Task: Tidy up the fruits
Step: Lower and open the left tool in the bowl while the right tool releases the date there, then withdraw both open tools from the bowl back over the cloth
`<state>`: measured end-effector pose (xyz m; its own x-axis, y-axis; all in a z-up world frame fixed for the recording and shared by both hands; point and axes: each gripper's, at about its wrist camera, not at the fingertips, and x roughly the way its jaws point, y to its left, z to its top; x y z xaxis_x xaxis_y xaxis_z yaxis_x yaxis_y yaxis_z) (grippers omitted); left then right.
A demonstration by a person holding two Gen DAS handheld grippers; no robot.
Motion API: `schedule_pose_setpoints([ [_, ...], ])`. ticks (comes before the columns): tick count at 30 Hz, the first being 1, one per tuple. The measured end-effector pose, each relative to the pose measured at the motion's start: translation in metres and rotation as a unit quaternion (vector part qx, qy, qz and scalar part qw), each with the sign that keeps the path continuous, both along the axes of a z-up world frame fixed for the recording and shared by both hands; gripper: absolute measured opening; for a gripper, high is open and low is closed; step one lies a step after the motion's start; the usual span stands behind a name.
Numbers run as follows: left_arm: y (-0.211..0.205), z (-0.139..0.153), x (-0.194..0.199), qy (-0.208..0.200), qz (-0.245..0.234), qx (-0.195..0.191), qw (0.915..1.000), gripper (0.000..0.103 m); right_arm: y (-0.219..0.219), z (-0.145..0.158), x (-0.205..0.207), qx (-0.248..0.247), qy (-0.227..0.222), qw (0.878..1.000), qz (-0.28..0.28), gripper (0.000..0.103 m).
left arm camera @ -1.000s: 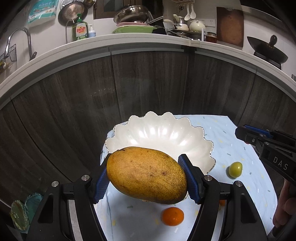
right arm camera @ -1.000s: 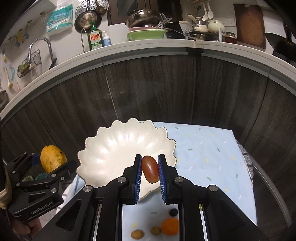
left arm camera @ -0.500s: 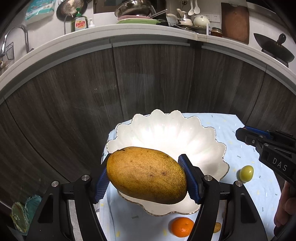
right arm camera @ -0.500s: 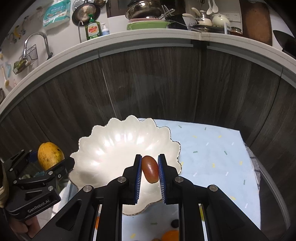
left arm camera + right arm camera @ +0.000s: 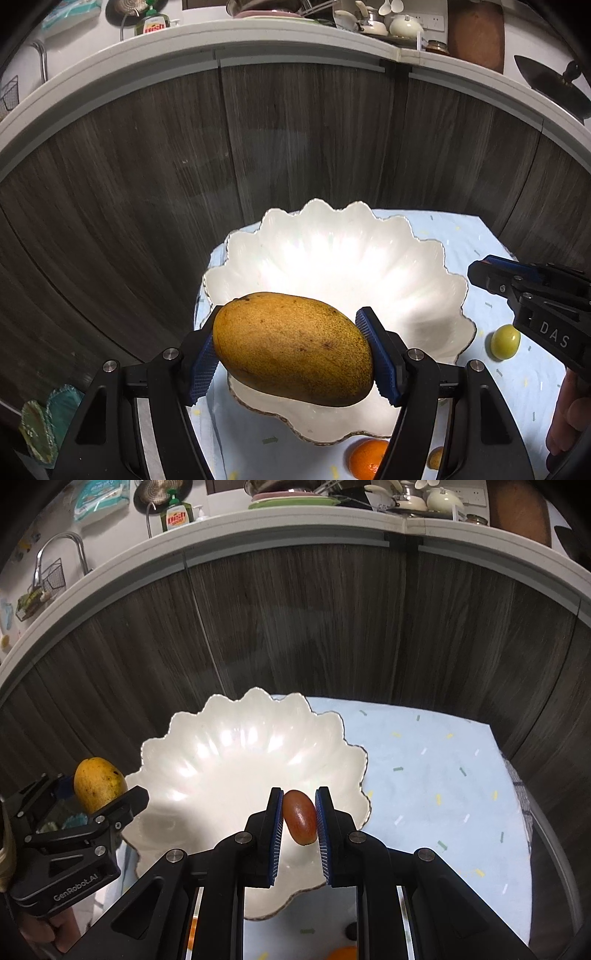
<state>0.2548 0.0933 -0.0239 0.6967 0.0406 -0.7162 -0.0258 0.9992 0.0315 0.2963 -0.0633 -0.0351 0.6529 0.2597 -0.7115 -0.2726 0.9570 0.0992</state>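
My left gripper (image 5: pixel 291 350) is shut on a large yellow-orange mango (image 5: pixel 293 347), held above the near rim of a white scalloped bowl (image 5: pixel 332 258). My right gripper (image 5: pixel 299 819) is shut on a small reddish-brown oval fruit (image 5: pixel 300 821), held over the bowl's (image 5: pixel 221 753) near right side. The bowl holds no fruit. In the right wrist view the left gripper (image 5: pixel 74 834) with the mango (image 5: pixel 98 784) is at the bowl's left edge. The right gripper (image 5: pixel 532 295) shows at the right of the left wrist view.
The bowl stands on a light blue patterned cloth (image 5: pixel 436 775). On the cloth lie a green-yellow round fruit (image 5: pixel 505 341), an orange (image 5: pixel 367 458), and a small brown fruit (image 5: pixel 436 458). A dark wood cabinet front (image 5: pixel 295 147) rises behind, under a counter with dishes.
Both grippers moved forward with their fruits, so the bowl now lies closer beneath them. The loose fruits on the cloth slid toward the bottom of the views.
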Motion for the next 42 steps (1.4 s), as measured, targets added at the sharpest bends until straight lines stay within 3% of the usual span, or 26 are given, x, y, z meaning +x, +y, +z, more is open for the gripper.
schedule_pose_setpoints([
  [16, -0.003, -0.022, 0.006, 0.049, 0.001, -0.007, 0.9988, 0.071, 0.005, -0.017, 0.005, -0.014, 0.033, 0.999, 0.009, 0.021],
  [18, -0.004, -0.021, 0.006, 0.045, 0.003, 0.002, 0.9990, 0.078, 0.005, -0.018, 0.005, -0.012, 0.034, 0.999, 0.009, 0.029],
  [20, -0.004, -0.019, 0.005, 0.040, 0.004, 0.004, 0.9992, 0.080, 0.005, -0.017, 0.004, -0.012, 0.028, 1.000, 0.005, 0.047],
  [26, -0.003, -0.013, 0.000, 0.035, 0.009, 0.010, 0.9993, 0.087, 0.001, -0.010, -0.001, -0.016, 0.012, 1.000, -0.006, 0.074],
  [32, -0.006, -0.006, -0.008, 0.025, 0.012, 0.010, 0.9996, 0.094, -0.005, -0.003, -0.008, -0.014, 0.006, 1.000, -0.010, 0.077],
  [42, -0.016, 0.009, -0.020, 0.008, 0.005, 0.009, 0.9999, 0.095, -0.018, 0.008, -0.021, -0.007, -0.009, 1.000, -0.020, 0.077],
])
